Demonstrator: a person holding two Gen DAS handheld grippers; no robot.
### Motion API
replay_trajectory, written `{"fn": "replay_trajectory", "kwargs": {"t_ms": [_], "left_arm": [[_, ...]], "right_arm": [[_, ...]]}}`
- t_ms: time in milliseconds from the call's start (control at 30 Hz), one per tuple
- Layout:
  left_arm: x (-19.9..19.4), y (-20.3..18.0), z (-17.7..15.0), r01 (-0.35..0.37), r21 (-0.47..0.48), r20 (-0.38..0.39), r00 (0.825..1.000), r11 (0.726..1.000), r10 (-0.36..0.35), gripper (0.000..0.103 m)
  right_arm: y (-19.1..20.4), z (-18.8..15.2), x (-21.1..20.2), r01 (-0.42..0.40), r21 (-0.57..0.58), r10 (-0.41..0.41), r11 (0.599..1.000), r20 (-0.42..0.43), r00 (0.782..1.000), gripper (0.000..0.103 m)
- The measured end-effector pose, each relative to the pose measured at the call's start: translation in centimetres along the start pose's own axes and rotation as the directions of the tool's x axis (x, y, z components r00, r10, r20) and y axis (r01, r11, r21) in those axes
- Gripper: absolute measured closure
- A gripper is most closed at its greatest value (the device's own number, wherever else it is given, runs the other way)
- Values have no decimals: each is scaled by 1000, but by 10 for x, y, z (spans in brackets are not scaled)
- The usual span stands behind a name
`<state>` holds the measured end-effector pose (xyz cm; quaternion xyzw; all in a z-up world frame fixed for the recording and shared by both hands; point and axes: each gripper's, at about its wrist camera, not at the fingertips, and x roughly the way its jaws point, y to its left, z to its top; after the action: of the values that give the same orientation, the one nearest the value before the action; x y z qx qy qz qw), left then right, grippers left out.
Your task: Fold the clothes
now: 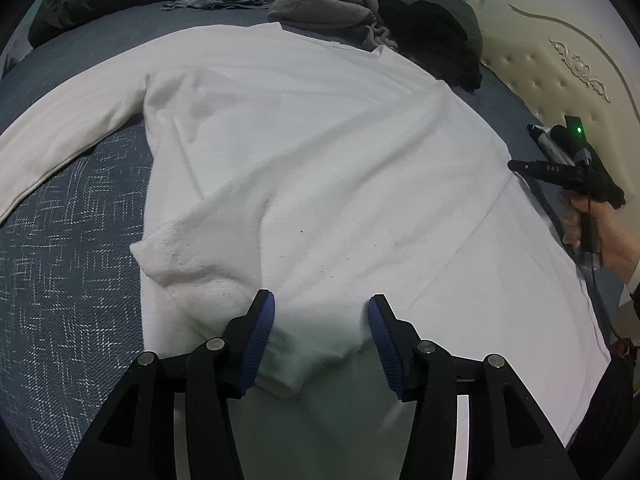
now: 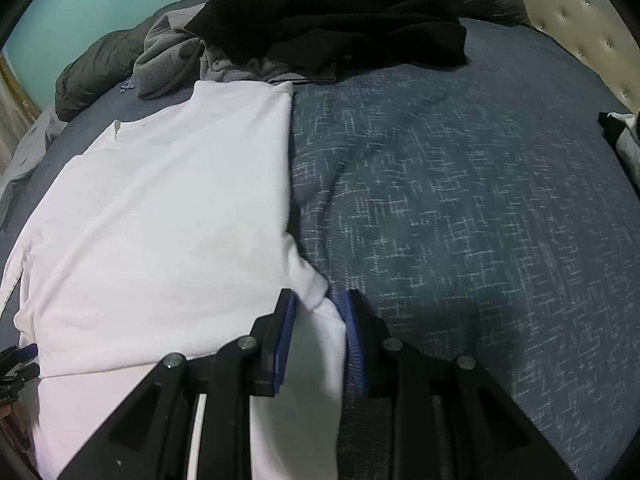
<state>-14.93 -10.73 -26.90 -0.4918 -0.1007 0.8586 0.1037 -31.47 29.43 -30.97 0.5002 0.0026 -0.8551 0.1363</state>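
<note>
A white long-sleeved shirt [image 1: 320, 152] is lying spread flat across the blue patterned bedspread [image 1: 72, 240], one sleeve stretching out to the side. The left gripper [image 1: 322, 312] is resting at the shirt's near edge with its jaws standing apart, a bunch of white cloth sitting loosely between them. The right gripper [image 2: 320, 300] is closing on the shirt's corner, blue pads pinching the fabric. Grey and black clothes [image 2: 332, 28] are lying heaped beyond the shirt.
</note>
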Motion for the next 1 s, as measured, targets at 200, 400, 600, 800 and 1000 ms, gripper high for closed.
{"fn": "replay_trajectory", "kwargs": {"t_ms": [200,400,600,800,1000], "left_arm": [[0,-4,2,-7,4,3,1000,1000,7,48],[-3,-9,6,-13,-1,13,1000,1000,13,48],[-20,-2,4,-42,-17,44,998,999,43,47],[-43,24,-12,-95,-72,65,993,993,99,47],[-71,58,-31,-123,-166,95,986,978,140,47]], "right_arm": [[-11,-2,-6,75,74,-76,994,10,997,78],[-7,-13,-34,20,165,-39,986,111,993,78],[27,-34,-51,-117,177,89,977,159,983,78],[66,-59,-60,-232,188,198,955,183,963,78],[94,-73,-63,-312,176,276,934,201,940,78]]}}
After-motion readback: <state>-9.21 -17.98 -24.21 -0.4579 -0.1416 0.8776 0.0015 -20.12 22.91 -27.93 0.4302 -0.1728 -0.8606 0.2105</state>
